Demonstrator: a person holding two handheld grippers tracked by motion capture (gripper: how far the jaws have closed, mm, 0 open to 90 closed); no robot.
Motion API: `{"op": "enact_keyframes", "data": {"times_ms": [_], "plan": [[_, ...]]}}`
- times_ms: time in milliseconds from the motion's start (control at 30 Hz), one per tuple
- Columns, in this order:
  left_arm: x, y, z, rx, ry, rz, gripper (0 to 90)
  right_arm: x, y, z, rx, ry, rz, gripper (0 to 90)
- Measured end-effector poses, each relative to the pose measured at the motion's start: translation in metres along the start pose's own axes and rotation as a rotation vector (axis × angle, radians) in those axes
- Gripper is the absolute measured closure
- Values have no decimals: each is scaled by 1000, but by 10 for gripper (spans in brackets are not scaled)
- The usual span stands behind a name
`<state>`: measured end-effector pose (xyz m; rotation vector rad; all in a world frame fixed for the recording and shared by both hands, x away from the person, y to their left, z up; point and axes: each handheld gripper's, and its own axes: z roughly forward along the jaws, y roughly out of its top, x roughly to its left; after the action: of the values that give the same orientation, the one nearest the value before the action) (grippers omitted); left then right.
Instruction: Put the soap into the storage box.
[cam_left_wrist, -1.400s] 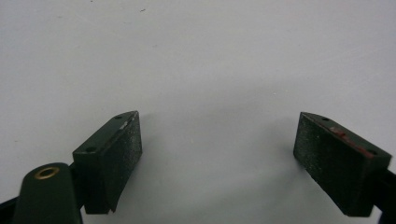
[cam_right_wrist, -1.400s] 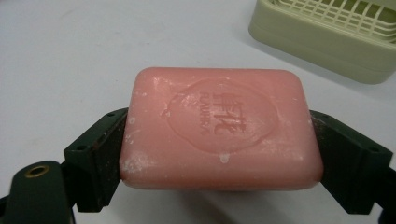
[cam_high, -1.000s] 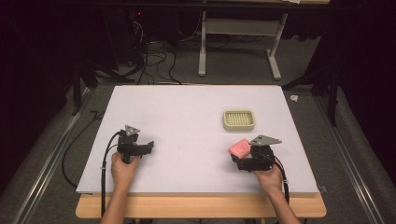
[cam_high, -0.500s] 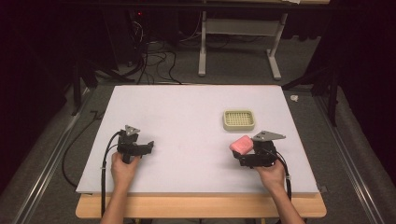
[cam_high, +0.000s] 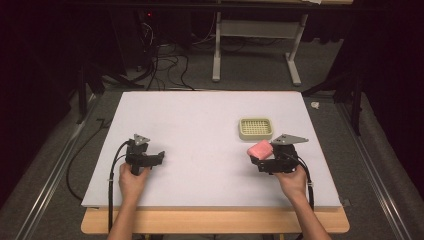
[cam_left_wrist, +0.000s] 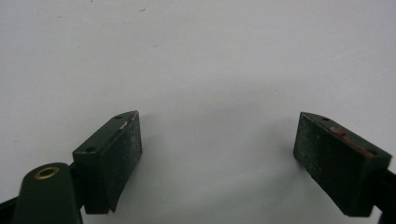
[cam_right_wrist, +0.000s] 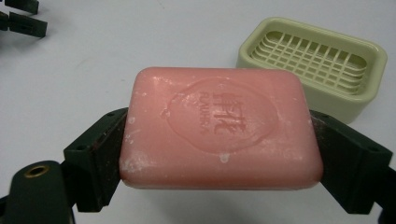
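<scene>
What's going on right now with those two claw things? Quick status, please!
Right gripper shut on pink soap bar. Left gripper open, nothing between. Soap dish just beyond, unobstructed.

Soap (cam_right_wrist: 219, 128): pink, with a round stamped emblem and whitish flecks on top.
Soap dish (cam_right_wrist: 317, 60): pale yellow-green, with a grid insert.
Table (cam_high: 200, 120): plain white top, light wood front edge.
Right gripper (cam_right_wrist: 219, 158): black.
Left gripper (cam_left_wrist: 219, 149): black, with what may be a reddish smear on one jaw tip.
Floor (cam_high: 390, 165): grey.
</scene>
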<state>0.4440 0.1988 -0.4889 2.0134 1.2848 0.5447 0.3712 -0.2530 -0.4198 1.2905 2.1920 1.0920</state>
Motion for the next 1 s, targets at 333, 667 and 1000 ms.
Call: {"op": "enact_keyframes", "data": {"times_ms": [333, 667, 1000], "plan": [[0, 0, 0, 0, 0, 0, 157, -7, 7, 2, -7, 3, 16, 139], [0, 0, 0, 0, 0, 0, 157, -15, 13, 5, -5, -2, 36, 139], [0, 0, 0, 0, 0, 0, 157, -21, 21, 10, 4, -12, 56, 139]]}}
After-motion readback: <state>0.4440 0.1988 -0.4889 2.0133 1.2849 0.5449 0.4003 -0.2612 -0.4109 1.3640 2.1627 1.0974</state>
